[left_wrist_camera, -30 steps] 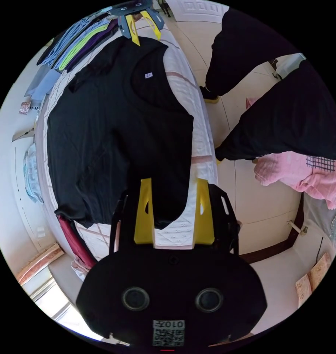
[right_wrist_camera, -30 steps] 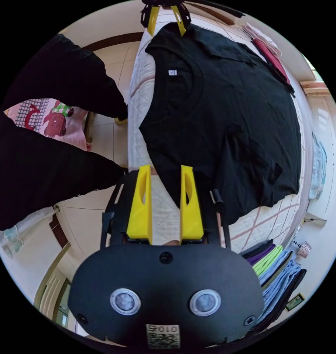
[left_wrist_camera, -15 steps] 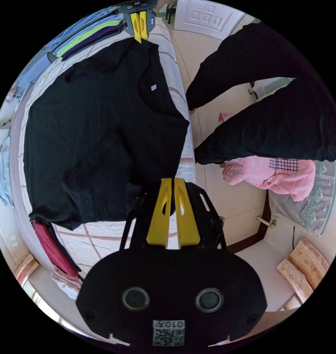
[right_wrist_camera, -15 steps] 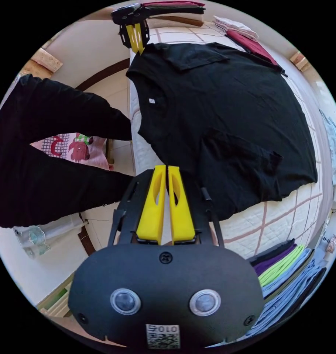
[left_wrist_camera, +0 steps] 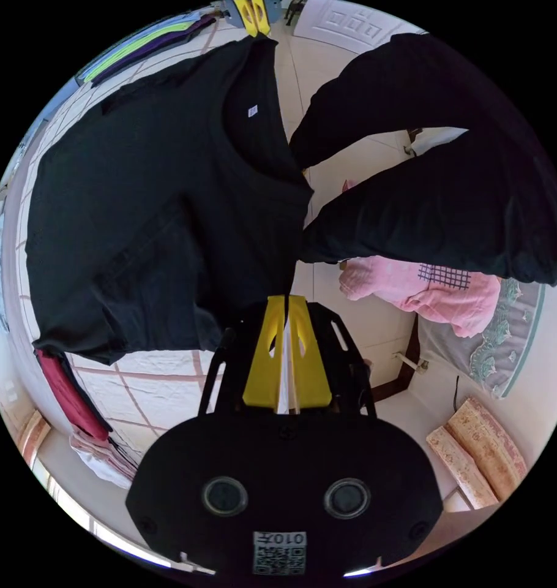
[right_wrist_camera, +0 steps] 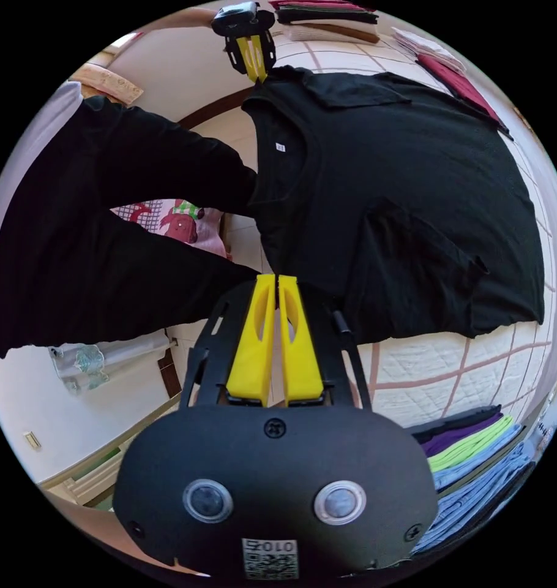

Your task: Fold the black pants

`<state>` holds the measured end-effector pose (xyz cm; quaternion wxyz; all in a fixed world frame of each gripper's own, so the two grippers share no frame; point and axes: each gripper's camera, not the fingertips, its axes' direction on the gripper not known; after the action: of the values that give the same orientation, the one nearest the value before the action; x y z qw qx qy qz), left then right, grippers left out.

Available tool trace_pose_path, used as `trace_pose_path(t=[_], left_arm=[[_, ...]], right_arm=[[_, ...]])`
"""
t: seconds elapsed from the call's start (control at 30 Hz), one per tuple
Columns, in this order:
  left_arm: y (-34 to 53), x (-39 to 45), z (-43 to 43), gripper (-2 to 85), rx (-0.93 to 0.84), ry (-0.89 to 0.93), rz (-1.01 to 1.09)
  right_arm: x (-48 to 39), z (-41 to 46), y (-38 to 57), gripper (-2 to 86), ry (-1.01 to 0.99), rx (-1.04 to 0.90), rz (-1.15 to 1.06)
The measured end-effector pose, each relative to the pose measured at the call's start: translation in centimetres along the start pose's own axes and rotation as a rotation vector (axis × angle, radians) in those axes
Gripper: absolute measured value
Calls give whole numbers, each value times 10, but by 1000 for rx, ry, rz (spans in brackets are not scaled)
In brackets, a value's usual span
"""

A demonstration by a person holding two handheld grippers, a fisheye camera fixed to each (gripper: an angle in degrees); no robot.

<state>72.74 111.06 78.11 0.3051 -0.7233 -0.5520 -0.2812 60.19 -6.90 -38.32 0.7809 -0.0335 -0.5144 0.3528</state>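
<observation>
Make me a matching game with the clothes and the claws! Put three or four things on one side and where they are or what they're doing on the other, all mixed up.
Things:
1. left claw
2. black garment
3. pink cloth
4. folded stack

Places or states:
A. spread wide over the quilted bed
B. down on the floor side, past the person's dark sleeves
C. shut on a corner of the black fabric
D. piled at the bed's edge, with green, purple and blue layers

Pairs: 1-C, 2-A, 3-B, 4-D
</observation>
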Motion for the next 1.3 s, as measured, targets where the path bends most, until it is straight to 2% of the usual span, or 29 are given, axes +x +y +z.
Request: trace_pose_path(t=[0.33,0.5,0.57,0.67,0.77,0.87,0.97,1.1,1.17,1.23,1.3], left_arm=[[20,-6,-22,-1,9,181,-142],[40,-46,-36,-1,27,293,-160],[63,-97,-50,-1,64,449,-187],[100,-184,-65,-1,149,584,-245],[133,-279,-65,0,233,620,-278],[151,-365,-53,1,277,629,-332],[153,-419,-30,5,208,622,-378],[150,-438,-12,17,140,615,-401],[159,-432,-19,38,170,560,-412],[182,-426,-32,57,267,505,-504],[221,-413,-53,74,445,441,-649]], right_arm=[[-5,-22,30,30,-154,9,124],[37,-51,47,30,-153,55,165],[71,-72,54,30,-155,98,169],[151,-100,61,30,-208,156,173],[238,-104,62,31,-284,169,164],[316,-93,59,32,-300,166,211],[367,-72,55,34,-323,153,272],[387,-54,52,42,-382,93,277],[386,-59,61,48,-362,109,297],[382,-76,81,59,-228,195,393],[360,-111,123,81,-93,430,527]])
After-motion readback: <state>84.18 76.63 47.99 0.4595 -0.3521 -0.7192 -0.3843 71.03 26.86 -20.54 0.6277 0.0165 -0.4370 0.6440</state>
